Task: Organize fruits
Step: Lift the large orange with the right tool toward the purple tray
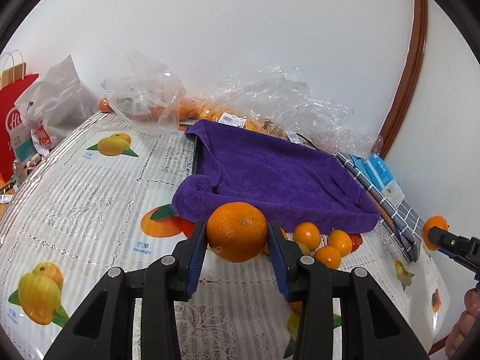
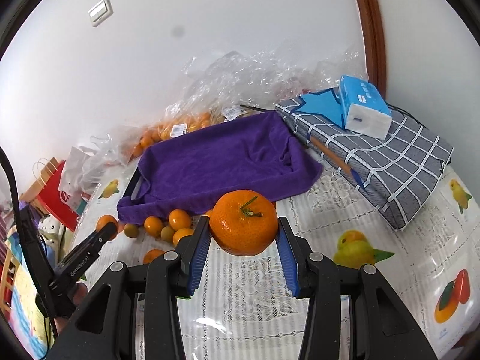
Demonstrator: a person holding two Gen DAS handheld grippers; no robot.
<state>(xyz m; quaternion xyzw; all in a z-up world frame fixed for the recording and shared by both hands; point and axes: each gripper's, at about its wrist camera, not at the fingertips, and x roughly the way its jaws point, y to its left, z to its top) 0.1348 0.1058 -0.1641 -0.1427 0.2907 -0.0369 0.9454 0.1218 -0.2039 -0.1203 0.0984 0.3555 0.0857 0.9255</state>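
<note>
Hand-held gripper left [image 1: 237, 234] and right [image 2: 243, 230] each clamp a mandarin.

Stemmed orange [image 2: 243, 227] between right tool [image 2: 243, 234] fingers

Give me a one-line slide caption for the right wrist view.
Right gripper clamps a stemmed orange before the purple-towel-lined tray; left gripper holds another.

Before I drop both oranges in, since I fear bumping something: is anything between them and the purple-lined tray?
Nothing visible blocks either orange. The tray lies open ahead; small citrus sit low against its near edge, below the path.
</note>
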